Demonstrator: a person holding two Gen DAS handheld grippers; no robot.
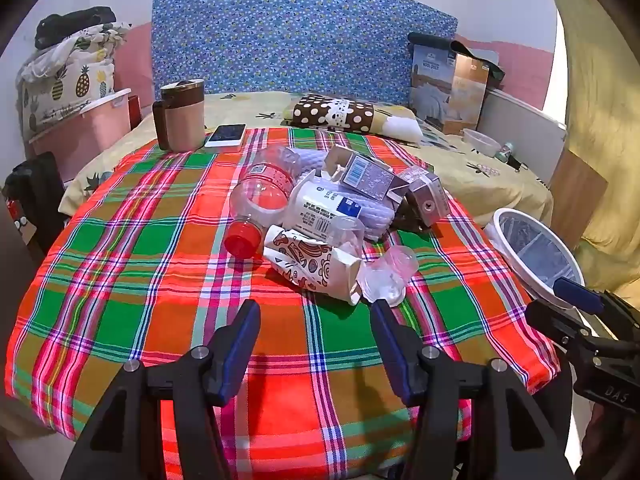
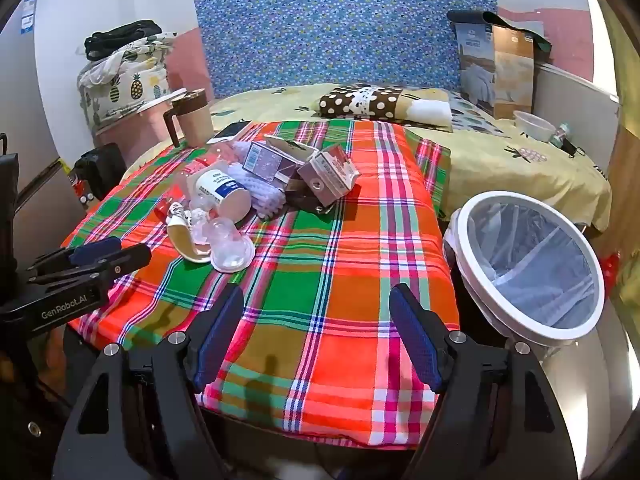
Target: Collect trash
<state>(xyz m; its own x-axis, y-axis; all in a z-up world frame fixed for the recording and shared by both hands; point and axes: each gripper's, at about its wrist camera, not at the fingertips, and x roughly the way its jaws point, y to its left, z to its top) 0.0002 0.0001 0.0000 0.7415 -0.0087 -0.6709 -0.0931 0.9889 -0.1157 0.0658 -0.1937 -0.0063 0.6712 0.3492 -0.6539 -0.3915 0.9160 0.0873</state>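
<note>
While left view clips bin, right view shows whole rim.

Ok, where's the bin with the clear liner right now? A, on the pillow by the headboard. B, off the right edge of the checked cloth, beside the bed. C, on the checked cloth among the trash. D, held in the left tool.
B: the bin stands off the right edge of the checked cloth, apart from the trash pile, and neither tool holds anything.
</note>
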